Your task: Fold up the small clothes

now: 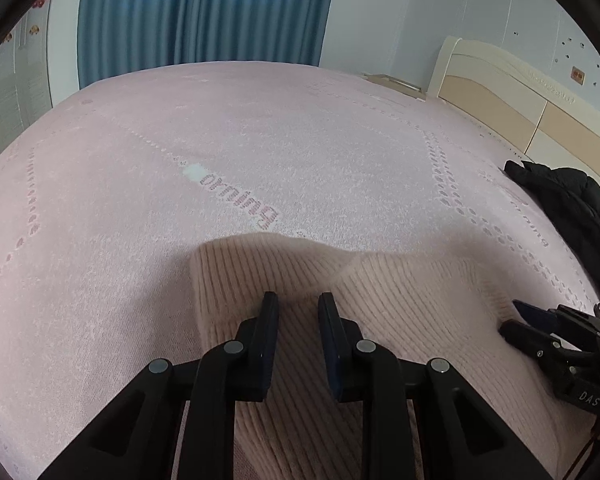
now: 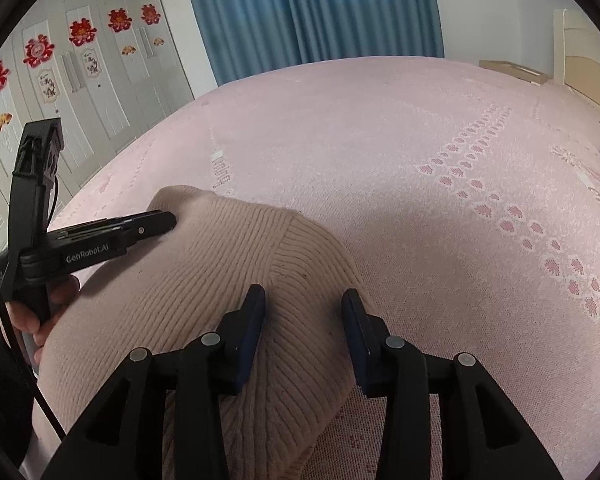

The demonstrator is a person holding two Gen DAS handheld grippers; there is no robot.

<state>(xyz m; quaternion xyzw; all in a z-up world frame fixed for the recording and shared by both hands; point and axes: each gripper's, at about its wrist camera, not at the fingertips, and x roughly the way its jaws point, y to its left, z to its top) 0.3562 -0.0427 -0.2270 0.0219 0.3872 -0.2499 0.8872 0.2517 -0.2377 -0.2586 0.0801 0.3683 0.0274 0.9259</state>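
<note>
Both my grippers, left (image 1: 298, 304) and right (image 2: 304, 300), hover parted and empty over the ribbed sweater (image 2: 220, 264) at 6 o'clock on the bed (image 1: 260, 140); pinching one layer risks unfolding.

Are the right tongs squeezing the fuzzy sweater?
No, the right tongs are open, with the beige sweater lying loose under the gap between their fingers.
</note>
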